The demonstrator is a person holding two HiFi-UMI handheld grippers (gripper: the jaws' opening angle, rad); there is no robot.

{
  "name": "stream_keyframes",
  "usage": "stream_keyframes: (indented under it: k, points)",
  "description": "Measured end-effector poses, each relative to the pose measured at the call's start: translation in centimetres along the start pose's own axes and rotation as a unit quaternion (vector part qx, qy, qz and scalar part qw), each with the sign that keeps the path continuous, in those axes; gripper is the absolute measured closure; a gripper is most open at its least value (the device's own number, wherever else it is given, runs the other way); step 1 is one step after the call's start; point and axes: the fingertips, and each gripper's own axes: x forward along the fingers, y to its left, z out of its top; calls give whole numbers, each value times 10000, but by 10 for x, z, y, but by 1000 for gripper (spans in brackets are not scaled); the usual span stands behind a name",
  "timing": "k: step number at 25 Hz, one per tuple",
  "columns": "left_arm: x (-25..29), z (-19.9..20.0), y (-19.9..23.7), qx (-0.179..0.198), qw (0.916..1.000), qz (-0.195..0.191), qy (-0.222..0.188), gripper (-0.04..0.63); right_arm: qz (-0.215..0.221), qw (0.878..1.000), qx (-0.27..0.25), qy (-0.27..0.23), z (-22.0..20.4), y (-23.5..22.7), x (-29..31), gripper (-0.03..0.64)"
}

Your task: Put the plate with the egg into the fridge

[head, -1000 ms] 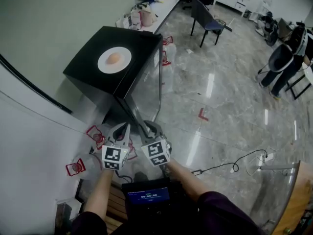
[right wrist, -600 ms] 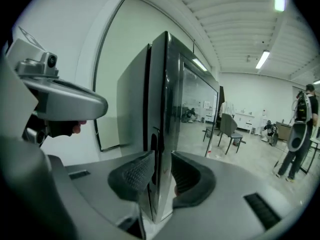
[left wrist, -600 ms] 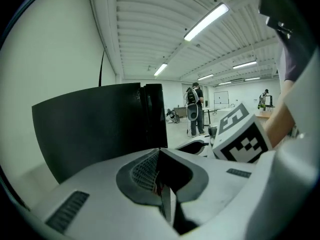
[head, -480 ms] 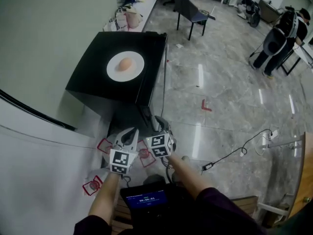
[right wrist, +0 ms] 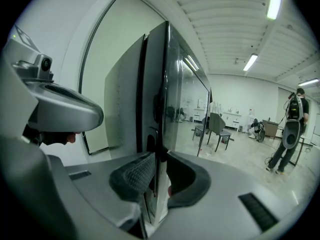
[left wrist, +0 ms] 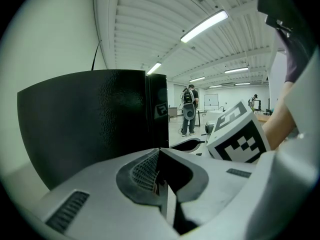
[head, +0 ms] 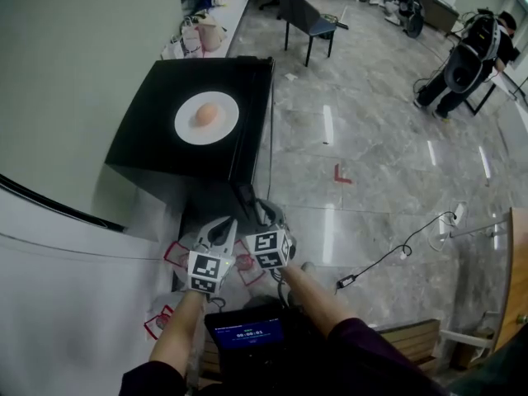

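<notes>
A white plate with a brown egg lies on top of the black fridge, far ahead of both grippers. My right gripper is low at the fridge's front. In the right gripper view the thin edge of the glossy fridge door stands between the jaws of the right gripper, which are closing on it with the pads touching it. Just to its left, my left gripper is shut and holds nothing. In the left gripper view the left gripper points at the fridge's black side.
A white wall runs along the left. Red-cornered marker tags lie on the floor by the fridge's foot. A cable and red tape lie on the glossy floor. Farther back are a chair, a cluttered counter and a person.
The head view has swung, so the fridge and plate sit a little differently in the picture. Both grippers stay together at the door's edge. The plate has not moved on the fridge.
</notes>
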Motion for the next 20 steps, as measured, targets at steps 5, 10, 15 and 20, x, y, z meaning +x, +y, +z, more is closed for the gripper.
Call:
stream_keyframes:
  k: [5,10,15,20]
  points:
    - [6,6,-3,107,9999,-81,-20,585,139,9999,79,52,-1,0,0,543]
    - [16,16,-13,193,9996,-185,-67,584,340,9993,85,124,-3,-1,-2,543]
    - [23,28,-28,254,9990,-303,-199,585,50,9996,268,110,-13,-50,-30,560]
    - [37,42,-49,226,9984,-400,-333,584,99,9997,215,94,-25,-98,-48,569]
